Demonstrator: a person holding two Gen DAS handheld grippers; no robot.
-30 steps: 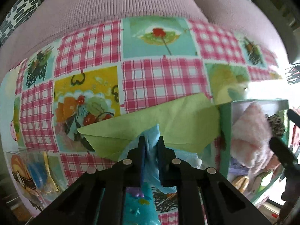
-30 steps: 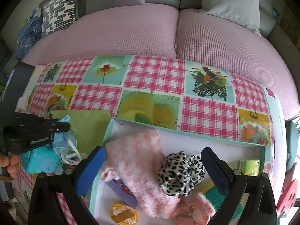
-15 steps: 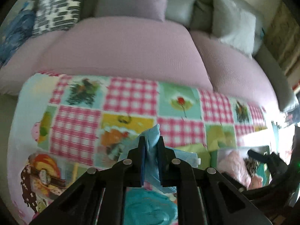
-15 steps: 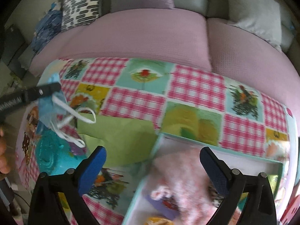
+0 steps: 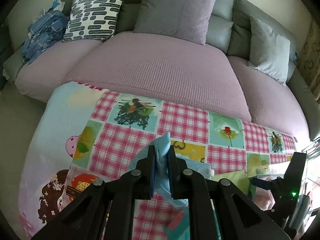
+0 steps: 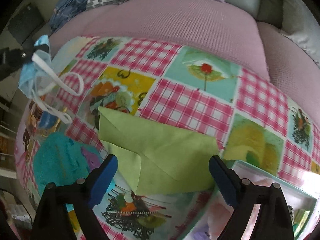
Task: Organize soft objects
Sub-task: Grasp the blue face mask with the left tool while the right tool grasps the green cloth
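My left gripper (image 5: 161,152) is shut on a light blue face mask (image 5: 162,144) and holds it up above the patchwork tablecloth (image 5: 180,124). The same mask (image 6: 33,74) hangs at the far left of the right wrist view, its white ear loops (image 6: 60,84) dangling. My right gripper (image 6: 163,165) is open and empty, just above a folded green cloth (image 6: 156,154) on the table. A teal plush cloth (image 6: 60,160) lies left of the green one. The corner of a box (image 6: 260,172) with pink fluffy things sits at the lower right.
A pink-covered sofa (image 5: 170,66) with several cushions (image 5: 176,10) stands behind the table. A blue garment (image 5: 42,34) lies at its left end. A clear plastic tray (image 6: 46,118) sits near the table's left edge.
My left gripper has lifted the mask higher and moved left, away from the table. My right gripper has moved left from over the box to over the green cloth.
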